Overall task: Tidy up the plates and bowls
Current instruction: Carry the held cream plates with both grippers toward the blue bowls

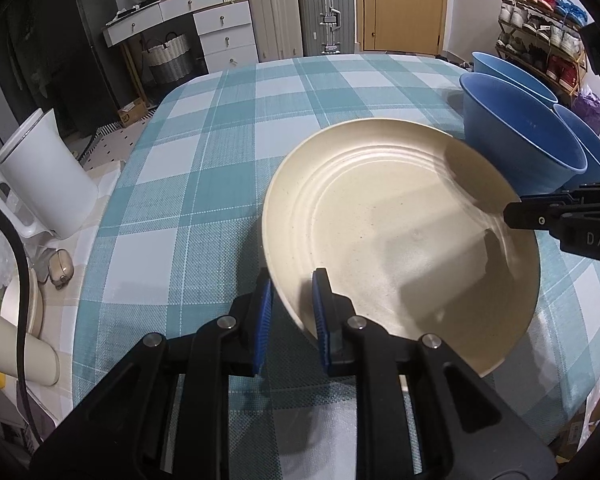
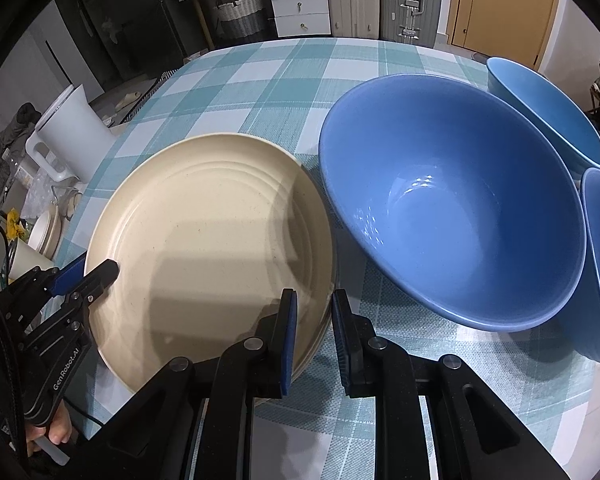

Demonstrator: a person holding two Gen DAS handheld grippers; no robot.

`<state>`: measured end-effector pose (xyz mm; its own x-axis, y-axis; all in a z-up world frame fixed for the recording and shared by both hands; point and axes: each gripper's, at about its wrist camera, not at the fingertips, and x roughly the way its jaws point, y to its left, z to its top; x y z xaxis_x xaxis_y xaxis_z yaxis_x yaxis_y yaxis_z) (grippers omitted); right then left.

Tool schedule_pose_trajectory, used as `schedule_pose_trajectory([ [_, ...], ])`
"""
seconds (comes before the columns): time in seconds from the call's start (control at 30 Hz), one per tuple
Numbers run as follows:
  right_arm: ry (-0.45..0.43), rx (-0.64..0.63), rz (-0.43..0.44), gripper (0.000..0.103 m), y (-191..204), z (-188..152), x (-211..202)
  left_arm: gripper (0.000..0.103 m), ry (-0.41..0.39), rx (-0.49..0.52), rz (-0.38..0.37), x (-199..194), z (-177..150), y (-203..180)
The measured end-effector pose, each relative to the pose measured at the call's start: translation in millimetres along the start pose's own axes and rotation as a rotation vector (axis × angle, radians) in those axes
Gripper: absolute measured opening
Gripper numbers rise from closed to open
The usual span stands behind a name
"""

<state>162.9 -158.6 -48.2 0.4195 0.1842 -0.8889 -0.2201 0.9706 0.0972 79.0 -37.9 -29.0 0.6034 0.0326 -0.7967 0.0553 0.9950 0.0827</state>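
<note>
Both grippers were pinching the cream plate (image 1: pixel 400 240) by its rim, the left gripper (image 1: pixel 292 312) clamped on its left edge and the right gripper (image 2: pixel 315 332) on the opposite edge. That plate sat over the teal checked tablecloth (image 1: pixel 204 184), just beside the nearest of three blue bowls (image 2: pixel 452 216). Off the table's left side stood a white kettle (image 1: pixel 40 176).

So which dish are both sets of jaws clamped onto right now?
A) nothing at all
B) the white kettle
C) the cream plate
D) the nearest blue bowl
C: both the left gripper and the right gripper have their jaws pinching opposite edges of the cream plate; the blue bowls stand untouched beside it.
</note>
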Motion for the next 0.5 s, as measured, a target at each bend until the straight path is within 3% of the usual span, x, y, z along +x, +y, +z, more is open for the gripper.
schedule_pose_trajectory([
  [0.5, -0.002, -0.008, -0.011, 0.019, 1.2, 0.2, 3.3, 0.017, 0.005, 0.047, 0.046, 6.3, -1.1, -8.9],
])
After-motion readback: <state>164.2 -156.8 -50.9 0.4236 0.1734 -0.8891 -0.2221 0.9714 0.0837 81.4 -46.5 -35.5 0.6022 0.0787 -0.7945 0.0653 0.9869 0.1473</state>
